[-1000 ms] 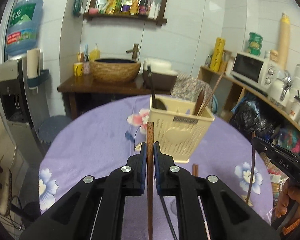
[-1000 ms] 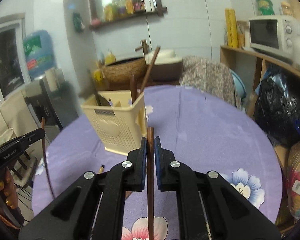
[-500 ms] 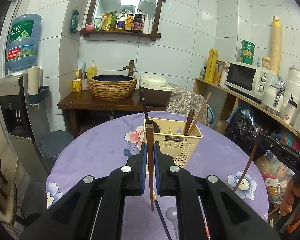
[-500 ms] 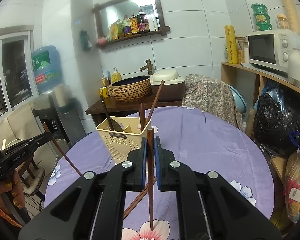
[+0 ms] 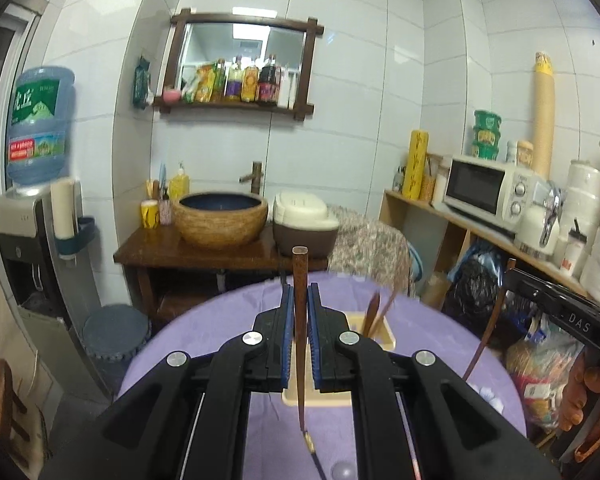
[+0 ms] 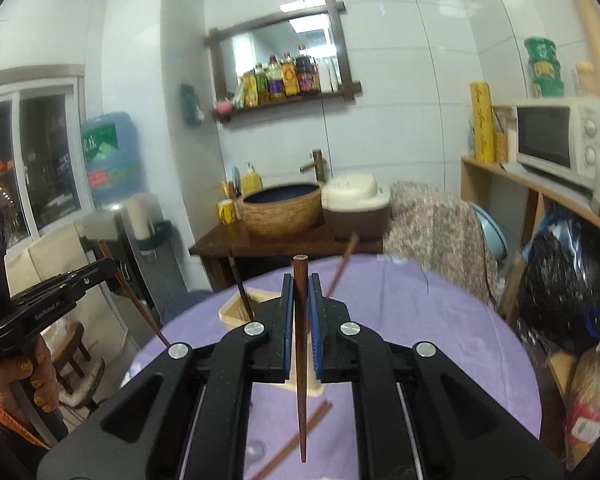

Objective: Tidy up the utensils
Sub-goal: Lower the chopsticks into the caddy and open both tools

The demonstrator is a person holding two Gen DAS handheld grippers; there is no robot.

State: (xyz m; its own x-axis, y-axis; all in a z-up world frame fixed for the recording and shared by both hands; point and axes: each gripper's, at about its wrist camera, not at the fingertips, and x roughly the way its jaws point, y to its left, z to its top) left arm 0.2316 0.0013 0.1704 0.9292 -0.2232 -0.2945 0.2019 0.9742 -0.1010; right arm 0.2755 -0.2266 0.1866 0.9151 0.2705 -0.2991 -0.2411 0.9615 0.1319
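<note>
While both grippers are up off the table, here's where I'm at. Nearest to me, my left gripper (image 5: 299, 312) is clamped on a chopstick (image 5: 300, 360) that stands about upright between the pads, tip pointing down. Same deal on my right gripper (image 6: 300, 304), which pinches its own chopstick (image 6: 301, 360), also roughly vertical.

Just under and past them on the purple table (image 5: 420, 340) there's still loose stuff: a pair of chopsticks (image 6: 300, 440) lying flat near the right gripper, a thin dark utensil with a gold tip (image 5: 312, 446) under the left one, and what looks like a pale spoon (image 5: 345, 471) at the very bottom edge, hard to say for sure.

A bit farther sits the cream basket (image 5: 376, 332), mostly hidden behind the jaws. It already has a few utensils standing in it: a brown wooden piece and a chopstick on its right side, plus a dark handle (image 6: 244, 296) on the left.

So I'd call it roughly halfway: some pieces are in, two are in hand and not dropped yet, and at least three things are left on the table. Both sticks still need lining up over the basket.

Way at the back there's a sink (image 5: 223, 220) and microwave (image 5: 488, 190).
</note>
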